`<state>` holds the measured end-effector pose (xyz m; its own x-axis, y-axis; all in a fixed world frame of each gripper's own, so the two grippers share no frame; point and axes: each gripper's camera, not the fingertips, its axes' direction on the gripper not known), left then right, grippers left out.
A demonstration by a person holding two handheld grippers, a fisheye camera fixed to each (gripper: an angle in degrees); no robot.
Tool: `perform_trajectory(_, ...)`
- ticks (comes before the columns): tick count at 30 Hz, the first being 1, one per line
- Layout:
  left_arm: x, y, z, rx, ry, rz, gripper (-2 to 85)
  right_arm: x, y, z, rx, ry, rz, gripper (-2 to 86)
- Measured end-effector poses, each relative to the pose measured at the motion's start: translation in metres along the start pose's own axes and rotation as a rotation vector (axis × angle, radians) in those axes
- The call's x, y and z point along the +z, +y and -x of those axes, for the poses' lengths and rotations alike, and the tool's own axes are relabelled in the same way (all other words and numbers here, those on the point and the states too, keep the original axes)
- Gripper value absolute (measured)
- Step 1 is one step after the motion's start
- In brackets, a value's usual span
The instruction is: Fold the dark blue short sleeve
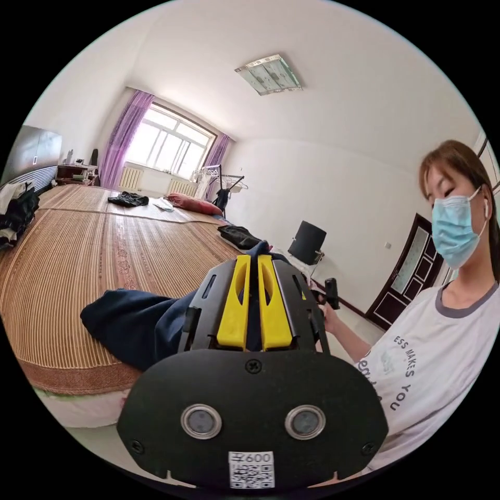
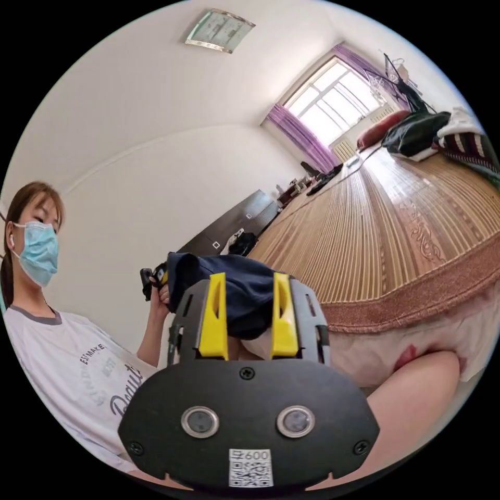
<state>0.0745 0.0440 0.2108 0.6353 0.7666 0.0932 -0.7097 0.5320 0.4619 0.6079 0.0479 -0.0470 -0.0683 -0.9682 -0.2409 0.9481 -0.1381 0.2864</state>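
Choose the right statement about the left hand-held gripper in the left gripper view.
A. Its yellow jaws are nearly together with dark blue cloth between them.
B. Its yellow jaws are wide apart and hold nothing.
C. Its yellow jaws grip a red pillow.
A: the yellow jaws of the left hand-held gripper stand almost together, with the dark blue short sleeve pinched between them.

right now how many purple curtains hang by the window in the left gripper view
2. One purple curtain hangs on the window's left side, the other curtain on its right side, next to the clothes rack.
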Motion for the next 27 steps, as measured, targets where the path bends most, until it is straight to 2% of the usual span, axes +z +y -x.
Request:
perform_trajectory(3,-0.026,0.01,0.003,-0.04,0.019,-0.046,2.1,0.078,-0.002,0.003,-0.133,-0.067,0.255,16.9)
perform_trajectory(6,-0.038,0.015,-0.004,-0.062,0.013,-0.052,2.0,0.17,0.015,0.0,-0.115,-0.303,0.487,15.9)
perform_trajectory(7,-0.039,0.015,-0.007,-0.063,0.011,-0.048,2.0,0.2,0.024,0.006,-0.128,-0.369,0.555,15.1)
perform_trajectory(9,-0.044,0.012,-0.018,-0.053,-0.001,-0.032,2.0,0.222,0.029,0.012,-0.144,-0.379,0.584,8.1)
perform_trajectory(11,-0.05,0.008,-0.03,-0.036,-0.044,-0.02,1.9,0.208,0.011,-0.003,-0.06,-0.35,0.461,0.6)
perform_trajectory(13,-0.062,0.001,-0.04,-0.032,-0.119,-0.02,1.9,0.177,-0.026,-0.029,0.021,-0.309,0.306,-0.3)
perform_trajectory(15,-0.068,-0.023,-0.045,-0.007,-0.213,0.087,1.8,0.136,-0.089,-0.051,0.06,-0.322,0.149,-0.6)
perform_trajectory(16,-0.06,-0.039,-0.05,0.081,-0.243,0.168,1.7,0.114,-0.142,-0.042,0.005,-0.294,0.103,-0.7)
perform_trajectory(18,-0.039,-0.064,-0.065,0.233,-0.327,0.287,1.6,0.092,-0.218,0.022,-0.235,-0.174,0.145,-0.8)
perform_trajectory(19,-0.03,-0.073,-0.071,0.27,-0.38,0.324,1.6,0.07,-0.255,0.083,-0.404,-0.111,0.122,-0.8)
perform_trajectory(22,0.015,-0.122,-0.139,0.659,-0.734,0.412,1.2,-0.004,-0.297,0.233,-0.773,0.027,-0.043,-0.9)
perform_trajectory(24,0.022,-0.143,-0.179,0.821,-0.854,0.32,1.1,-0.042,-0.3,0.294,-0.896,0.121,-0.155,-0.9)
perform_trajectory(25,0.024,-0.156,-0.2,0.871,-0.955,0.239,1.1,-0.067,-0.303,0.315,-0.897,0.136,-0.224,-0.9)
perform_trajectory(27,0.017,-0.173,-0.221,0.867,-1.017,0.101,1.2,-0.1,-0.31,0.331,-0.851,0.105,-0.271,-0.9)
